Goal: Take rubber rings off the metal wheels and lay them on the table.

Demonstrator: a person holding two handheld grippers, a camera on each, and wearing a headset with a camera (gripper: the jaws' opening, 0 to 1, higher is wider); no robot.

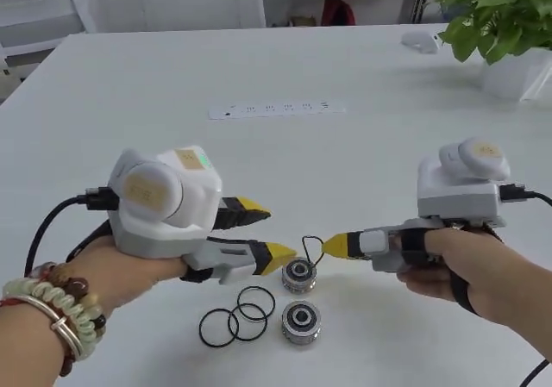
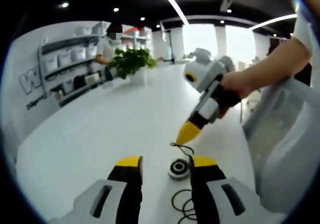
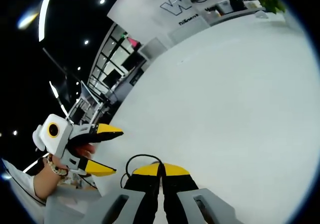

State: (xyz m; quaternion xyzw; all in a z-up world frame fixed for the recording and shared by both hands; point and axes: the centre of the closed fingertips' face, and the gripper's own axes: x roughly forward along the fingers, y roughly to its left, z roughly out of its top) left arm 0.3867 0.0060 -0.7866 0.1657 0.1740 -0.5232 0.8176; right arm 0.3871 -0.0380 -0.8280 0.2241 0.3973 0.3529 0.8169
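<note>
Wheels (image 1: 300, 322) shiny metal; rings (image 1: 235, 318) prob. matt rubber.

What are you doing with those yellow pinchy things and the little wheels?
A person holds a gripper in each hand over a white table. The right gripper is shut on a black rubber ring, which hangs from its tip just above the farther metal wheel. The left gripper is open beside that wheel, holding nothing. Three rings already lie on the table next to the nearer wheel.
</note>
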